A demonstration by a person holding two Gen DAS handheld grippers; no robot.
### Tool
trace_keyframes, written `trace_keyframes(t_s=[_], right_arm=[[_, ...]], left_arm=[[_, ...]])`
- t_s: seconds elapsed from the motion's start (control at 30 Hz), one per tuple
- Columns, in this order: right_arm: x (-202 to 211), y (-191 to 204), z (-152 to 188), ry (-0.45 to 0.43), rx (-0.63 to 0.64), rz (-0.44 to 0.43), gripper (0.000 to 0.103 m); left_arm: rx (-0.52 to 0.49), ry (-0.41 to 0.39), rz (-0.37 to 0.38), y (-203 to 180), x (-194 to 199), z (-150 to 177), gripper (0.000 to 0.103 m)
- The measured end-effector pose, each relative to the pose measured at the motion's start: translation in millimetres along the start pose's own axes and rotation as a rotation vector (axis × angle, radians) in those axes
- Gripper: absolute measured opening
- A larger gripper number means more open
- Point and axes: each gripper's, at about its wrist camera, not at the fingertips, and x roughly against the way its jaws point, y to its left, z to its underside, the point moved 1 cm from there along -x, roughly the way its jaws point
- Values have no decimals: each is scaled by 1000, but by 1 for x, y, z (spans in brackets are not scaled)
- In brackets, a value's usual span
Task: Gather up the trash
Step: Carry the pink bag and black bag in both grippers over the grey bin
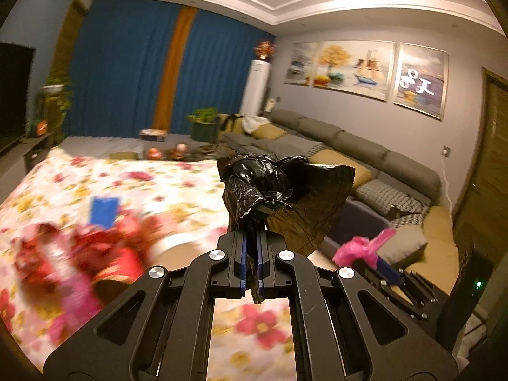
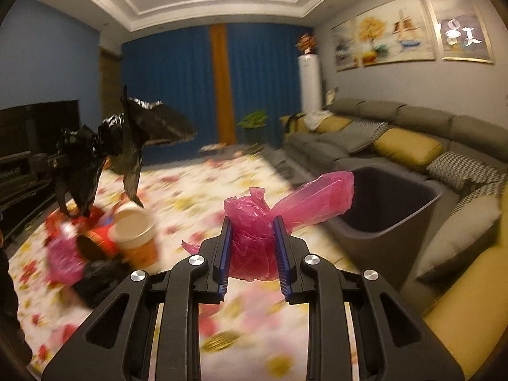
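My left gripper (image 1: pixel 253 222) is shut on a crumpled black plastic bag (image 1: pixel 270 184) and holds it in the air above the flowered cloth; the same bag shows at the left of the right wrist view (image 2: pixel 127 146). My right gripper (image 2: pixel 252 225) is shut on a pink plastic bag (image 2: pixel 254 231), also held up; it shows at the lower right of the left wrist view (image 1: pixel 358 250). A dark grey trash bin (image 2: pixel 390 219) stands open just right of the pink bag. More trash lies on the cloth: a paper cup (image 2: pixel 136 231), red wrappers (image 1: pixel 63 254), a blue card (image 1: pixel 104 211).
A flowered cloth (image 1: pixel 143 184) covers the floor. A grey sofa (image 2: pixel 397 133) with yellow and patterned cushions runs along the right. A TV stand (image 2: pixel 25 165) is at the left. Blue curtains (image 2: pixel 177 101), a potted plant (image 1: pixel 204 123) and a white floor air conditioner (image 2: pixel 309 82) stand at the back.
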Motion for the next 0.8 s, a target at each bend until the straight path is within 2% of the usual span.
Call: trace_keyframes(t_s=[0.2, 0.4, 0.6, 0.8], right_arm=[[-22, -56, -22, -36, -8, 125, 26], [-54, -101, -36, -30, -38, 185, 26], [-83, -128, -39, -1, -75, 203, 26], [-106, -136, -32, 34, -79, 213, 26]], left_arm=[[-45, 33, 108, -59, -62, -9, 4], [-65, 75, 188, -102, -130, -14, 4], [-62, 121, 216, -118, -184, -8, 4], [-60, 180, 224, -124, -227, -1, 4]])
